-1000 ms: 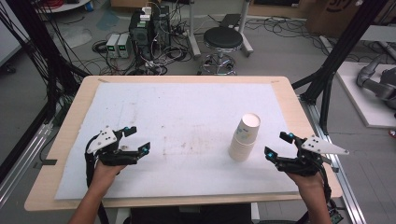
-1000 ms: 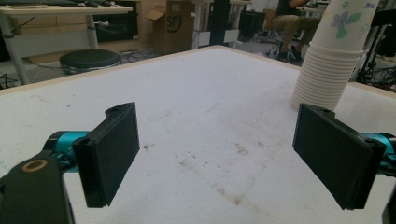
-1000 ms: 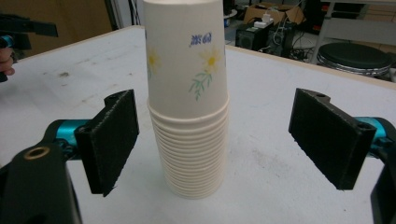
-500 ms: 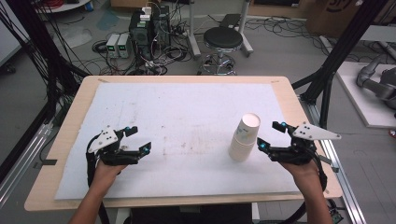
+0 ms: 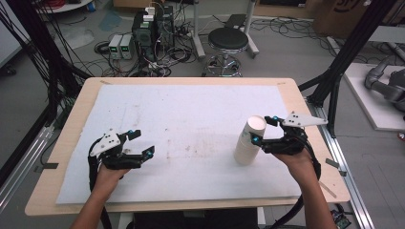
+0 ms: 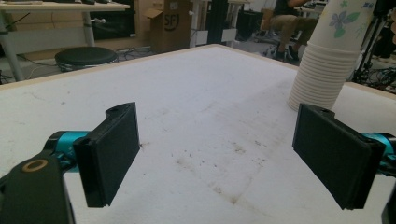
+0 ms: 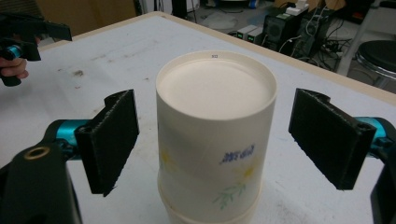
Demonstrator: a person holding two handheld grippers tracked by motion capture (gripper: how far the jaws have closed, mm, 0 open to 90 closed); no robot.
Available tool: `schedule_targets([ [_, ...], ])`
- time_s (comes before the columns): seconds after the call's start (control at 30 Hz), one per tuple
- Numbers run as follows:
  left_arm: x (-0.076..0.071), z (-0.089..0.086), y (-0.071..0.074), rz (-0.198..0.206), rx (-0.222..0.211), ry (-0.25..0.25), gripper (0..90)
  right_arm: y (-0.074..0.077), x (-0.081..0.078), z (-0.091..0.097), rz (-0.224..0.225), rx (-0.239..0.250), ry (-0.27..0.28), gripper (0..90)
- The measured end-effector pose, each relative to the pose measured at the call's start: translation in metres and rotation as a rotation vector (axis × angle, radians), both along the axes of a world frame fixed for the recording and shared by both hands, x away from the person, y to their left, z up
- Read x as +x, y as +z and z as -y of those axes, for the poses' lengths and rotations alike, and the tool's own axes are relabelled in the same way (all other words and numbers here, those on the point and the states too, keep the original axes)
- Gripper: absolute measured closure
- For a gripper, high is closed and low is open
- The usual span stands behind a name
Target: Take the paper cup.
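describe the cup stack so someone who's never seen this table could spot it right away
On the wooden table, look at the white mat and go to its right side. There the stack of paper cups stands upside down, flat base up, between the open jaws of the right tool. It is the one tall thing on the mat, cream with a small flower print.

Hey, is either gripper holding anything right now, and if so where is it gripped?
Nothing is held. The right gripper is open around the top of the cup stack, pads not touching. The left gripper is open over the mat.
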State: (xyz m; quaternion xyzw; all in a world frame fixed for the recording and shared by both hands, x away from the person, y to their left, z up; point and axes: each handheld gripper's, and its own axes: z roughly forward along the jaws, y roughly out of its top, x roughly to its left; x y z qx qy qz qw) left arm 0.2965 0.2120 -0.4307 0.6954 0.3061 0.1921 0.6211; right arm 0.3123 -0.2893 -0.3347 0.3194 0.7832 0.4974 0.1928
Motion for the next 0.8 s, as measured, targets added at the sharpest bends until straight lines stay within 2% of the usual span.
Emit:
schedule_targets([
  [0.1,0.000,0.000,0.000,0.000,0.002,-0.002,14.8,-0.002,0.008,-0.005,-0.017,-0.001,0.008,17.8],
  [0.17,0.000,0.000,0.000,0.000,0.002,-0.001,14.8,-0.002,0.011,-0.006,-0.018,-0.005,0.035,27.3],
  [0.3,0.000,0.000,0.000,0.000,0.000,-0.001,14.8,-0.002,0.013,-0.006,-0.023,-0.004,0.050,32.2],
  [0.47,0.000,0.000,0.001,0.002,-0.001,-0.001,14.8,0.001,0.014,-0.004,-0.025,0.017,0.055,32.9],
  [0.63,0.000,0.001,0.001,0.002,-0.001,-0.005,14.8,0.014,0.013,-0.003,-0.005,0.037,0.059,32.9],
  [0.77,-0.001,0.001,0.002,0.005,-0.001,-0.009,14.8,0.030,0.011,-0.002,0.024,0.037,0.060,32.9],
  [0.8,-0.001,0.001,0.002,0.005,-0.001,-0.009,14.8,0.030,0.011,-0.002,0.024,0.037,0.060,32.9],
])
